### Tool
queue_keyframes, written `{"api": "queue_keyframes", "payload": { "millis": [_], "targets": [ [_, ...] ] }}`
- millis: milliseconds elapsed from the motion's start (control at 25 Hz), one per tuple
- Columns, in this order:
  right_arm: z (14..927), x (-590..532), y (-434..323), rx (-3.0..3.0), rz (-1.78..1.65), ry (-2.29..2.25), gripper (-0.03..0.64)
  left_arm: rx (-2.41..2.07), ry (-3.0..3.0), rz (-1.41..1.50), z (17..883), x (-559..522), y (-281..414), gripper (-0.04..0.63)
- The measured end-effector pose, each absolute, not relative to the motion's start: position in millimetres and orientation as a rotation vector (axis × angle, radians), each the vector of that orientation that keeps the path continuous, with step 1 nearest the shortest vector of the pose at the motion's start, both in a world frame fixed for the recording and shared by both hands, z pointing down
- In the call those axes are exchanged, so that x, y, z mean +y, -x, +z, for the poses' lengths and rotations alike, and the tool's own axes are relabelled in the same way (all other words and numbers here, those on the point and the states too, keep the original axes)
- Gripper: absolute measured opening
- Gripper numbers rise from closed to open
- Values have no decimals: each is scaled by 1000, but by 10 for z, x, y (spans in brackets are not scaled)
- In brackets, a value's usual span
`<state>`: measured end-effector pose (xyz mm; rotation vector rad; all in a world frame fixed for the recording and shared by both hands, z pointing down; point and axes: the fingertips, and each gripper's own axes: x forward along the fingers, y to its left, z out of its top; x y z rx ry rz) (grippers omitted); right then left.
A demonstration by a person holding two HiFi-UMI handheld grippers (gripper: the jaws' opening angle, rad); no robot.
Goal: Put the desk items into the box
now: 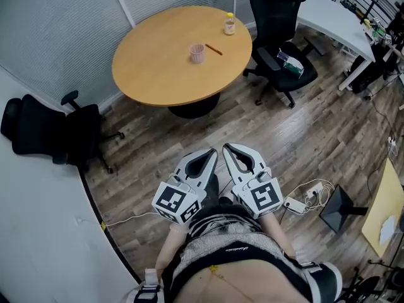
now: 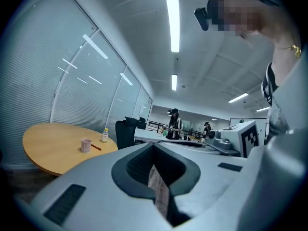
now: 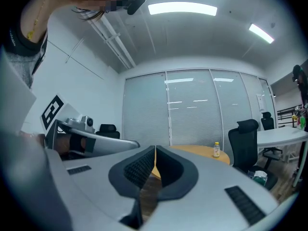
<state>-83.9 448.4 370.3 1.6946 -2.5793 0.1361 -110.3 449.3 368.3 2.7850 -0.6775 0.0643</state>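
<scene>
A round wooden table (image 1: 158,68) stands a few steps ahead. On it are a pink cup (image 1: 197,53), a thin pen (image 1: 213,49) beside the cup and a small yellow-capped bottle (image 1: 230,24) near the far edge. My left gripper (image 1: 211,153) and right gripper (image 1: 228,148) are held side by side close to my body, well short of the table, both shut and holding nothing. The left gripper view has its jaws (image 2: 154,147) pressed together, with the cup (image 2: 86,145) and bottle (image 2: 105,135) far off. In the right gripper view the bottle (image 3: 216,150) shows beyond the shut gripper (image 3: 155,149). No box is in view.
Black office chairs stand right (image 1: 281,27) and left (image 1: 50,131) of the table. A white desk (image 1: 331,14) runs along the back right. A power strip with cables (image 1: 297,202) lies on the wooden floor. People (image 2: 173,124) stand far back in the office.
</scene>
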Motion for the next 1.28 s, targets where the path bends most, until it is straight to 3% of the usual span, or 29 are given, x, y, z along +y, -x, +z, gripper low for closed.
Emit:
{"api": "queue_keyframes", "payload": {
  "millis": [480,1280],
  "targets": [
    [3652,3501,774,-2528,-16,-1717,25,-576,-2776,48,3788,3459,998,-3],
    [3941,2478,1090,-2454,52,-1664,25,-508,-2751,58,3913,2429,1289,-3]
  ]
}}
